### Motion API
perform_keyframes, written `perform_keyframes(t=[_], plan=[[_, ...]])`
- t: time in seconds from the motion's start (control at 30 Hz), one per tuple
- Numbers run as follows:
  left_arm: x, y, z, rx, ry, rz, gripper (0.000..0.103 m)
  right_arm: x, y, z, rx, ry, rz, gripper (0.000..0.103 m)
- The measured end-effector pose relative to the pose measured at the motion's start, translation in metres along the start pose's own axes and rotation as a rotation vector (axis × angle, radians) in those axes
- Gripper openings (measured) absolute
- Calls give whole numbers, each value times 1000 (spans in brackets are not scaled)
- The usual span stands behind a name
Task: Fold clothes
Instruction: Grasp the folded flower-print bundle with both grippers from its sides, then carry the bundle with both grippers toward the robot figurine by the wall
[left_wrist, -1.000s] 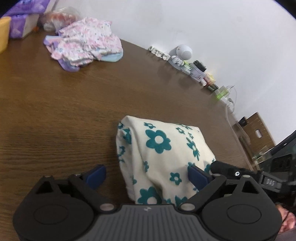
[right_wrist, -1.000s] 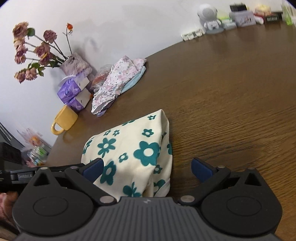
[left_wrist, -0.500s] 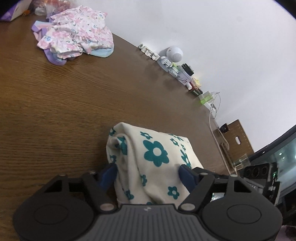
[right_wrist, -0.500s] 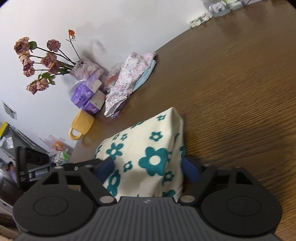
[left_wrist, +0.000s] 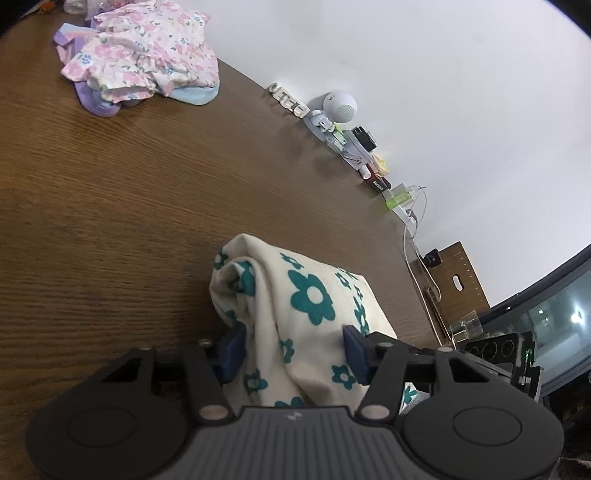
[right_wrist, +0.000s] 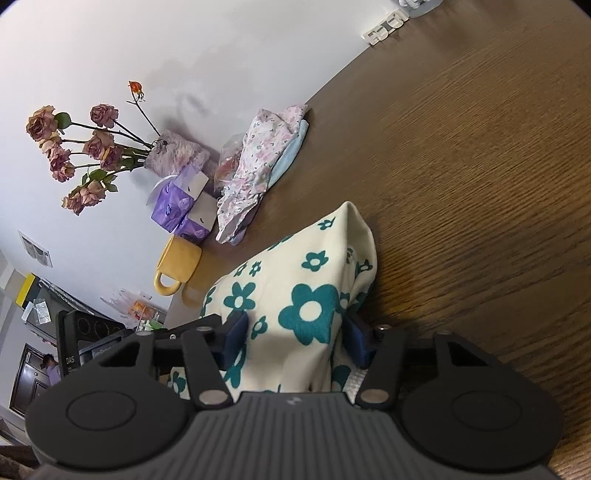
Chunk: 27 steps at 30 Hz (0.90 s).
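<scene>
Both claws are gripping the cream garment (left_wrist: 310, 306) at lower centre of each view, its far end resting on the brown surface (left_wrist: 110, 206). The left claw (left_wrist: 293, 349) and right claw (right_wrist: 295, 339) are pinching bunched cloth, tilted low. Likely next: carrying it toward the folded pile (left_wrist: 144, 62), upper left.

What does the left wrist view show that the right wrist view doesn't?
Only the left wrist view shows the round white speaker, the white cable and the wooden box at the table's far end. Only the right wrist view shows the dried roses, the purple tissue packs and the yellow mug. Both show the cream garment with teal flowers bunched between closed jaws of the left gripper and right gripper, the pink floral pile, the white letter blocks and the wooden table.
</scene>
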<state>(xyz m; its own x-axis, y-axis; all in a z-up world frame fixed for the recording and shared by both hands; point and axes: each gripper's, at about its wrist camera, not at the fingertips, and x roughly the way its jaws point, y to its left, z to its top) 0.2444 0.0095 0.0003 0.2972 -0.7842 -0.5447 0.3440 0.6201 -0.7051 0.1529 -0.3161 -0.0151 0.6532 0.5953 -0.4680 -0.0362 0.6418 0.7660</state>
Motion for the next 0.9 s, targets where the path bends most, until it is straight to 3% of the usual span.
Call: perform_keyframes(t=[0.1, 0.4, 0.7, 0.9], plan=[[1, 1, -2, 6, -8, -9, 49, 0, -2, -1, 7, 1, 12, 44], [-4, 2, -8, -7, -49, -39, 42, -2, 9, -3, -25, -23, -4, 36], [-19, -12, -4, 16, -99, -49, 42, -13, 30, 0, -82, -53, -11, 35], [-35, -40, 12, 91, -149, -34, 42, -26, 59, 16, -188, -80, -24, 35]])
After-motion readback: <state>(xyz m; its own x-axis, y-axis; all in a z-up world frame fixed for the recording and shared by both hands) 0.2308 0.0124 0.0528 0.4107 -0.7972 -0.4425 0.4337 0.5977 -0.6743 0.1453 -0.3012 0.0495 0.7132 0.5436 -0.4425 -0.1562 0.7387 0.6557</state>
